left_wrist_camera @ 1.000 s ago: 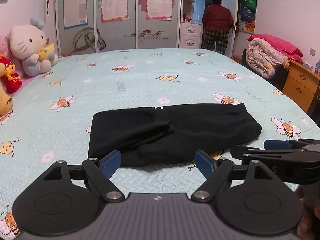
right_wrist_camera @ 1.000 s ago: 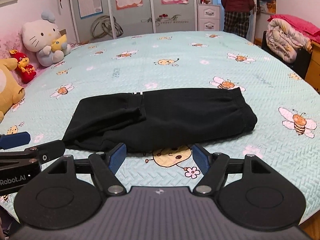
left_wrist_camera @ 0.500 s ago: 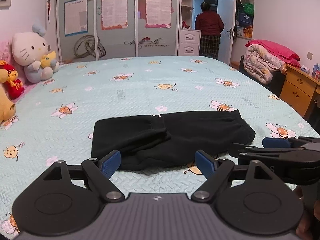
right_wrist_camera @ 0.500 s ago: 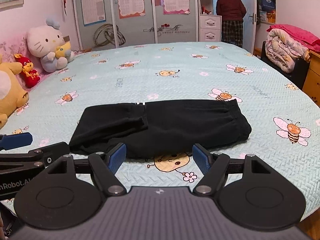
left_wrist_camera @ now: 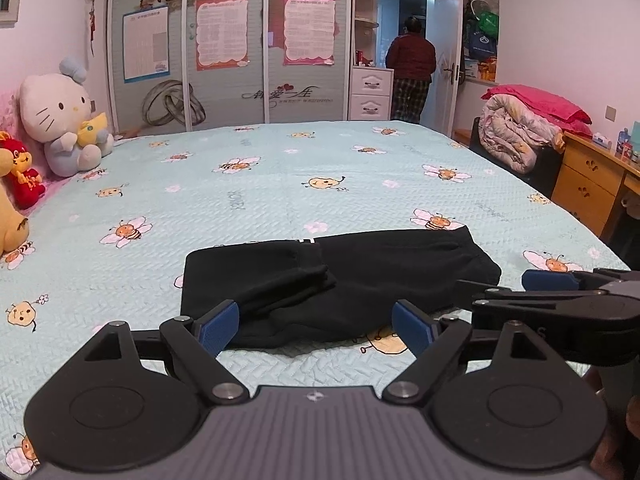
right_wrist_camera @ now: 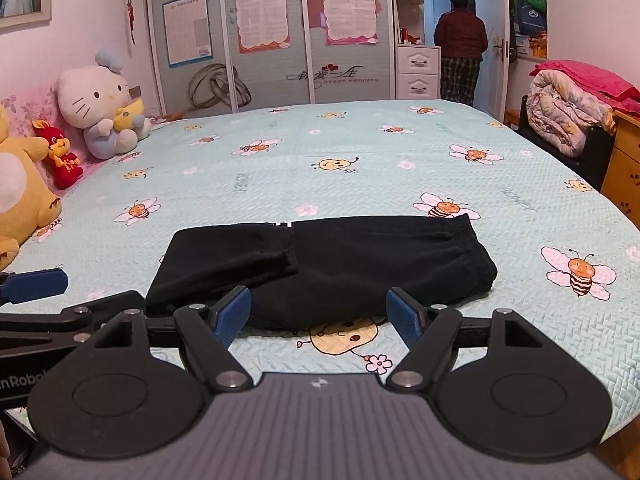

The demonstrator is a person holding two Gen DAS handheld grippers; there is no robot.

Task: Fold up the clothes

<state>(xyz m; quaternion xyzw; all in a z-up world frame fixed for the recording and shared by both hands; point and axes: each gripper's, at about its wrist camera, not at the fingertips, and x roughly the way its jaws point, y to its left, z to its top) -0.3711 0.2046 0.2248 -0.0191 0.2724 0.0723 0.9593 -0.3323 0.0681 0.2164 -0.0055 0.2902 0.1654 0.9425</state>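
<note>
Bee-print bedspread [left_wrist_camera: 280, 184] covers the bed, and folded black trousers [left_wrist_camera: 340, 280] lie near its front edge. I see my left hand-held gripper [left_wrist_camera: 316, 326] and right hand-held gripper [right_wrist_camera: 318, 314] both released, empty, short of the cloth.

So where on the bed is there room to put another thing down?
Lots of bedspread is bare beyond the folded black clothes, up to the far edge, and on their right. It is crowded on the left: plush toys line that side.
</note>
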